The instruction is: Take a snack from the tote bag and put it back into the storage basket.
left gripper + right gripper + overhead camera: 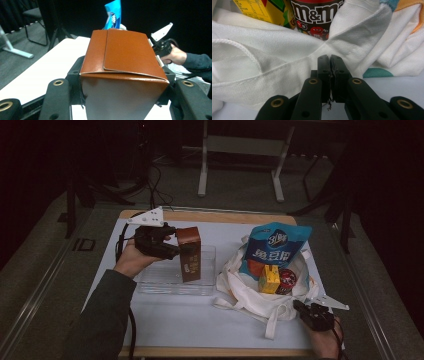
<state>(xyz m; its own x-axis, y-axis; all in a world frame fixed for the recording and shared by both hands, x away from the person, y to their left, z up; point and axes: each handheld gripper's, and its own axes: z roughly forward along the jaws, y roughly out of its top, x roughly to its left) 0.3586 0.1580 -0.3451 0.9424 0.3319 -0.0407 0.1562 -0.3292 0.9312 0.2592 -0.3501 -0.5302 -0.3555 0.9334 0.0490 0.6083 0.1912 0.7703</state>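
My left gripper (176,245) is shut on a brown carton (189,252) and holds it upright over a clear plastic tub (150,281). In the left gripper view the carton's folded top (125,55) sits between the two black jaws of that gripper (125,100). A white cloth bag (250,304) lies at the right. My right gripper (303,308) is at the bag's near right corner. Its jaws (329,58) are pressed together on the bag's hem (274,50), and the cloth creases run to the tips.
In the bag stand a blue snack pouch (275,247), a yellow carton (269,279) and a dark M&M's pack (286,281). The white mat (200,320) ends at a wooden table edge near me. Frame legs and cables stand on the floor beyond.
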